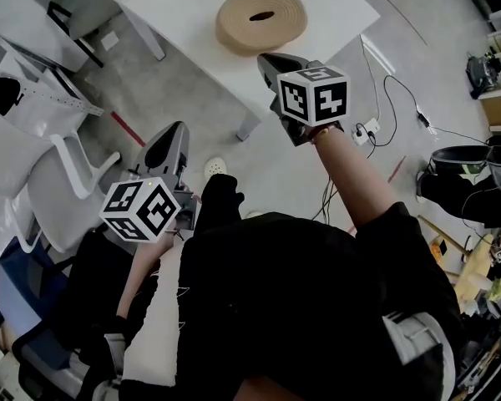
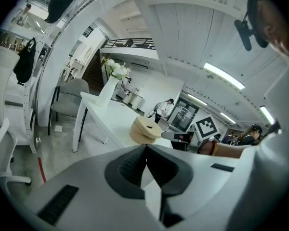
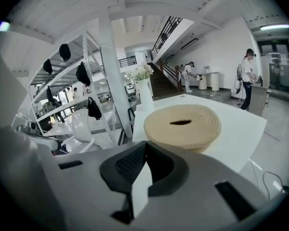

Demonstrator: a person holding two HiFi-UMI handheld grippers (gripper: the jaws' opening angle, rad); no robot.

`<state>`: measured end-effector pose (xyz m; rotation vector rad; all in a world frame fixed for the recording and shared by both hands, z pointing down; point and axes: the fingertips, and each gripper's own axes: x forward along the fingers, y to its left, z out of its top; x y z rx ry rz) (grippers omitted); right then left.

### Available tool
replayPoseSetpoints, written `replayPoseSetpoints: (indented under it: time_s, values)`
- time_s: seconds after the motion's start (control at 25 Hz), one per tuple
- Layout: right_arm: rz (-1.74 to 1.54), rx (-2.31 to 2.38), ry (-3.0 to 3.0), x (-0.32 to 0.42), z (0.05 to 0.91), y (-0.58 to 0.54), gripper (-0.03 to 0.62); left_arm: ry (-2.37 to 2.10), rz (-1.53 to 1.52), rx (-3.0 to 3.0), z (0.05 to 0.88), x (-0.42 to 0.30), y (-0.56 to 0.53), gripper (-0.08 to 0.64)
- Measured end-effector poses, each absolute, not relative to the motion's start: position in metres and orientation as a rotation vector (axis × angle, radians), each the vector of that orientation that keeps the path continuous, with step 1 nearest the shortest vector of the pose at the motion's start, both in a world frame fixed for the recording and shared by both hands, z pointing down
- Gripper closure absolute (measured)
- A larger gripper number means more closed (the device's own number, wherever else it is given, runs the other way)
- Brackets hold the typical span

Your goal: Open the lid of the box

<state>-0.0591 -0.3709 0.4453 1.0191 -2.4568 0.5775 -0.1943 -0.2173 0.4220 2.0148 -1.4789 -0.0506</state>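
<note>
A round, tan woven box [image 1: 261,19] with its lid on lies on the white table [image 1: 175,7]. It also shows in the left gripper view [image 2: 145,130] and fills the middle of the right gripper view [image 3: 182,126]. My right gripper [image 1: 273,60] is at the table's near edge, just short of the box and pointing at it. Its jaws are shut with nothing between them [image 3: 145,144]. My left gripper [image 1: 176,129] hangs lower left over the floor, well away from the table. Its jaws meet at the tips and hold nothing [image 2: 145,147].
White chairs [image 1: 58,182] stand to the left. Cables and a power strip [image 1: 367,129] lie on the floor at the right. A white vase with flowers [image 3: 144,93] stands at the table's far end. A shelf rack [image 3: 82,85] holds hats. People stand in the background.
</note>
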Motion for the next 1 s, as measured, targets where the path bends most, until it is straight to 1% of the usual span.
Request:
replayPoseSetpoints:
  time_s: [0.28, 0.4, 0.52, 0.64, 0.8, 0.88, 1.0]
  values:
    - [0.506, 1.031, -2.461, -0.067, 0.432, -0.4, 0.586, -1.475, -0.047, 2.008, 0.423, -0.194, -0.227, 0.549]
    - [0.46, 1.0, -2.444, -0.07, 0.437, -0.408, 0.529, -1.481, -0.044, 1.998, 0.426, -0.194, -0.228, 0.549]
    - [0.42, 0.961, -2.431, -0.075, 0.444, -0.411, 0.506, -1.489, -0.041, 1.979, 0.432, -0.197, -0.226, 0.549]
    - [0.389, 0.902, -2.414, -0.081, 0.453, -0.41, 0.46, -1.494, -0.042, 1.958, 0.438, -0.198, -0.223, 0.549]
    - [0.334, 0.858, -2.394, -0.087, 0.46, -0.407, 0.426, -1.512, -0.039, 1.938, 0.439, -0.204, -0.219, 0.549]
    - [0.254, 0.855, -2.373, -0.088, 0.462, -0.408, 0.408, -1.52, -0.043, 1.932, 0.44, -0.205, -0.219, 0.549]
    - [0.077, 0.825, -2.314, -0.091, 0.467, -0.41, 0.399, -1.524, -0.053, 1.919, 0.442, -0.205, -0.218, 0.549]
